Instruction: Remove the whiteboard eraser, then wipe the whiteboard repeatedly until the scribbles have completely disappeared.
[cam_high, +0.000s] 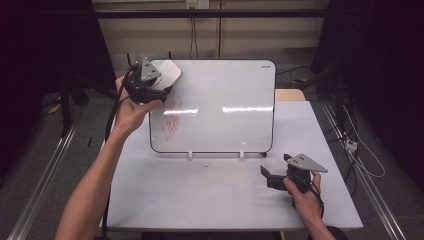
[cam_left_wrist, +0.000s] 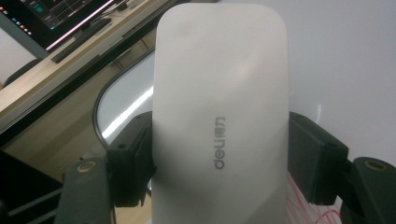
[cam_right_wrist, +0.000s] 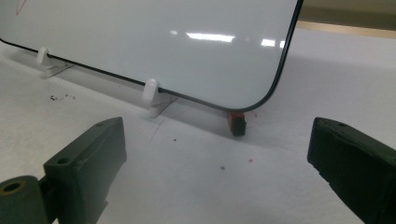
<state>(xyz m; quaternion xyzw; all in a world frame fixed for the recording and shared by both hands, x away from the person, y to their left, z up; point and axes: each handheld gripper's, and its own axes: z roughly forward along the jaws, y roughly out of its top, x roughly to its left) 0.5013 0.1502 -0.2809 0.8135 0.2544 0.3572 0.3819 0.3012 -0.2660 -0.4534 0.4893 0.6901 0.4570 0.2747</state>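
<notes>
The left gripper is up at the 10 o'clock corner of the whiteboard, its jaws clamped on the two long sides of a white board eraser. In the left gripper view the eraser stands lengthwise between the black jaws, its grey "deli" logo facing the camera, and its far end reaches toward 12 o'clock over the board's rounded corner. The eraser lies against the board face, just above a red scribble that sits at about 5 o'clock from it on the left part of the board.

The whiteboard stands tilted on the white table, propped on two small white clips along its lower edge.

The right gripper rests low on the table at about 4 o'clock from the board, held in the person's right hand. Its jaws stand wide apart with nothing between them; in the right gripper view they frame the board's lower corner and a small red and black piece lying on the table just under that corner
</notes>
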